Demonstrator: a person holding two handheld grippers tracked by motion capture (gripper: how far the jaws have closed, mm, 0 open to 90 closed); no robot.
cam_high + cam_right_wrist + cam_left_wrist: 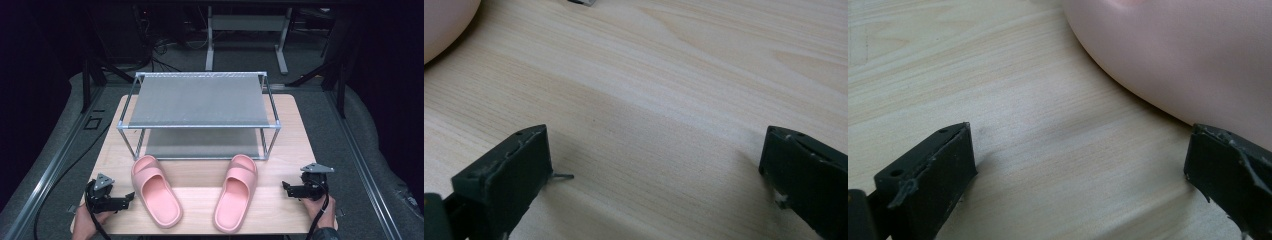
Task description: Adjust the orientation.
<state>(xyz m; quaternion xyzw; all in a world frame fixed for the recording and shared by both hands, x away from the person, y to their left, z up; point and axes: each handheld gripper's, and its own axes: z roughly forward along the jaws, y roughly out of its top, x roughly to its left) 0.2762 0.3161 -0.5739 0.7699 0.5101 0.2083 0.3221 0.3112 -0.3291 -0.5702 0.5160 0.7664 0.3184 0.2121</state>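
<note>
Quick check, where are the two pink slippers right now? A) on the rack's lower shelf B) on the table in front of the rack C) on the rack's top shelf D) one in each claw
B: the left slipper and right slipper lie on the table in front of the rack, whose shelves are bare; the left claw and right claw are open beside them.

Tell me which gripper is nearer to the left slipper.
Left. The left gripper sits open just beside the left slipper, apart from it; the right gripper rests open past the other slipper, near the table's right edge.
</note>
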